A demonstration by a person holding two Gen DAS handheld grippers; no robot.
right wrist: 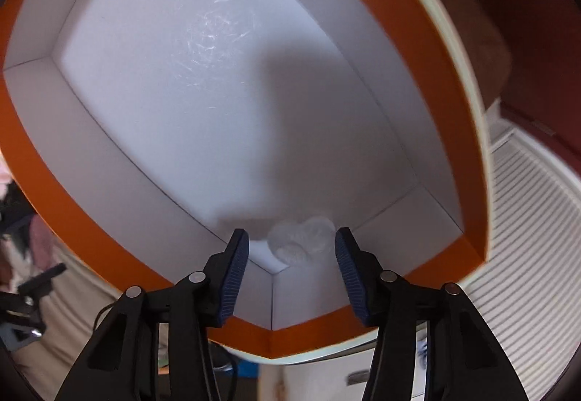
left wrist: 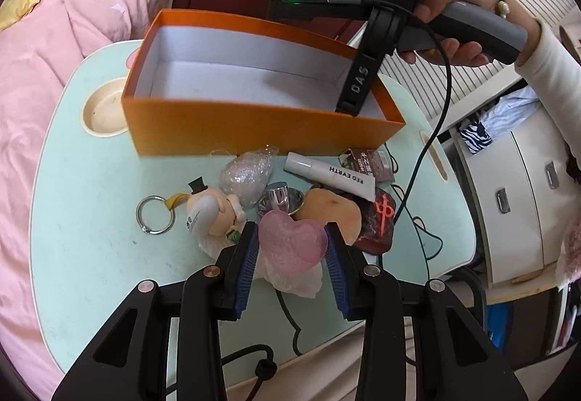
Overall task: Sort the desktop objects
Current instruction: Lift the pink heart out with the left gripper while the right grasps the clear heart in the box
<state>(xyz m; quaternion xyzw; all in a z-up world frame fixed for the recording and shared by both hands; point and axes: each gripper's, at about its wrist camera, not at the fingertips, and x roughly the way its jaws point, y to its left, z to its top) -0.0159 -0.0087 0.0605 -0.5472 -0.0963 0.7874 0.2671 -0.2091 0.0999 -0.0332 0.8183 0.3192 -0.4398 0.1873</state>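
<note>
Left hand-held gripper (left wrist: 292,248) clamped on pink heart piece (left wrist: 292,241), pads pressing both flanks, just above the clutter on the worktop (left wrist: 90,219); orange box (left wrist: 254,125) lies beyond its tips. Right hand-held gripper (right wrist: 291,248) reaches into the box, jaws apart, a pale translucent heart (right wrist: 301,243) between them at the near corner, seemingly untouched. Step judged: pick-and-deposit; next, lift pink heart clear and carry it forward over the box wall.
</note>
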